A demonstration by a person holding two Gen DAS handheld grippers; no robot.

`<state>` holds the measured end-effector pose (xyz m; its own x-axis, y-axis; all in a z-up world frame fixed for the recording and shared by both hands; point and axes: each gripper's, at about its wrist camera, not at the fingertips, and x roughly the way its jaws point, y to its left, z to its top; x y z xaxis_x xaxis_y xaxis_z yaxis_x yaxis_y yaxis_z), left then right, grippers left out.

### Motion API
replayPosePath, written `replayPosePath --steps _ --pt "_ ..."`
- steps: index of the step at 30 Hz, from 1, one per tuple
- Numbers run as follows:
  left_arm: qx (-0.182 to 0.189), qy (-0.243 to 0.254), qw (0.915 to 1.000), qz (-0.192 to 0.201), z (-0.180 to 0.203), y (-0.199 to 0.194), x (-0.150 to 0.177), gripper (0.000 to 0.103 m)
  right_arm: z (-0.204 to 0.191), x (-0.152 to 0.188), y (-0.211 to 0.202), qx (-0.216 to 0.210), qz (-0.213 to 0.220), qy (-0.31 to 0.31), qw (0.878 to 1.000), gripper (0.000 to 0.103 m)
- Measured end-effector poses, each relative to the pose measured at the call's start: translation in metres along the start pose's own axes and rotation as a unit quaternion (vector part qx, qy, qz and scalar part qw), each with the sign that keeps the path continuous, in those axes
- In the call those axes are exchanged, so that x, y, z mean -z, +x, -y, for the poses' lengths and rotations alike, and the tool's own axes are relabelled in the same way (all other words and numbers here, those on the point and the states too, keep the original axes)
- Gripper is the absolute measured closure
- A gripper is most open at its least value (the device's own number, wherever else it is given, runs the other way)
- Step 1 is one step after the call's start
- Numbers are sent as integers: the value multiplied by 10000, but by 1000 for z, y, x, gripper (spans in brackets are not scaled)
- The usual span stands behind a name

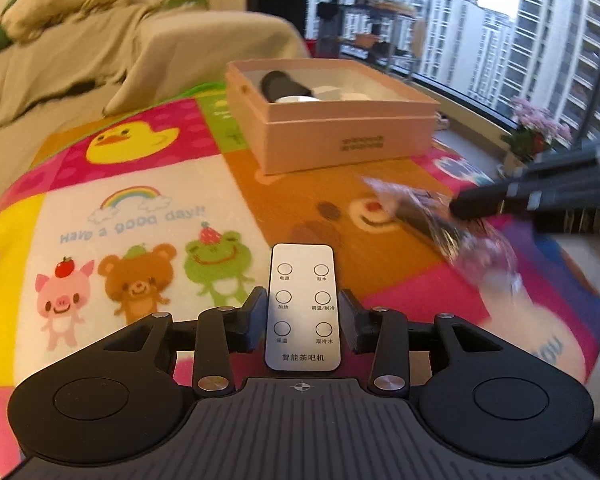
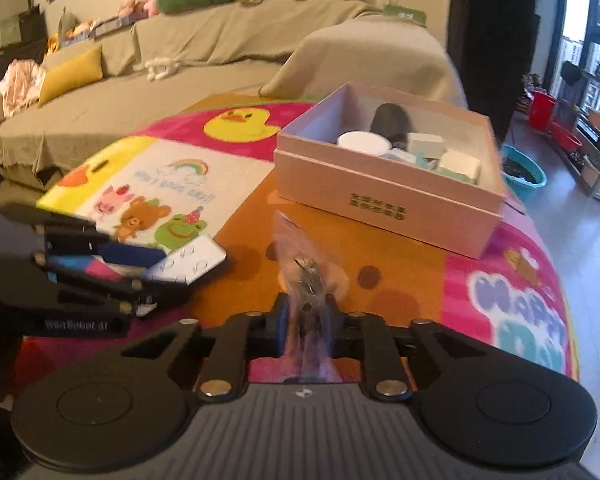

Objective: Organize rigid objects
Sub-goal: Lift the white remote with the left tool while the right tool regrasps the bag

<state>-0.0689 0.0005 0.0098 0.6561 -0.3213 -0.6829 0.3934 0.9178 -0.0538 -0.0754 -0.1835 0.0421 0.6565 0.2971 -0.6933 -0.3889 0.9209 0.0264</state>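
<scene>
The left gripper [image 1: 303, 312] grips a silver remote [image 1: 302, 307] between part-open jaws, its long axis pointing ahead toward the pink box [image 1: 340, 136]. The right gripper [image 2: 305, 312], jaws closed, pinches a clear plastic packet [image 2: 306, 268] above the colourful tabletop [image 2: 412, 280], the packet's length running forward.

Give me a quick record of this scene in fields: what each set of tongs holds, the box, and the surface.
left tongs: shut on the white remote
right tongs: shut on a clear plastic bag with a dark item inside
pink box: open, several items already in it, beyond both tongs
surface: colourful cartoon mat
</scene>
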Motion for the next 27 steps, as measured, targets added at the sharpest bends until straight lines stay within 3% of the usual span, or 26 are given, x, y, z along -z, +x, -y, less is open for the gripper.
replayPosePath --steps 4,9,12,14,15,21,25,27 --pt "351 -109 9993 10 3 -6 4 60 12 5 -24 -25 249 278 9993 94" --pt "234 -144 9994 194 11 -4 9 60 14 19 -19 177 202 231 9994 90" --pt "113 -354 9988 309 11 -8 15 60 4 33 -18 242 253 128 9993 67" --pt "44 -442 9983 365 9 -11 20 60 -5 42 -23 181 389 45 9991 31" --pt "8 -443 9982 398 9 -13 22 60 -9 46 -26 117 445 28 9989 28" --pt "-116 -500 9975 479 9 -18 29 60 -29 58 -4 62 336 -8 9994 28" --pt "-179 -586 9969 486 10 -20 30 60 -15 45 22 229 357 466 9980 28" --pt "-182 -602 9969 480 9 -20 30 60 -5 34 27 191 348 828 9958 33"
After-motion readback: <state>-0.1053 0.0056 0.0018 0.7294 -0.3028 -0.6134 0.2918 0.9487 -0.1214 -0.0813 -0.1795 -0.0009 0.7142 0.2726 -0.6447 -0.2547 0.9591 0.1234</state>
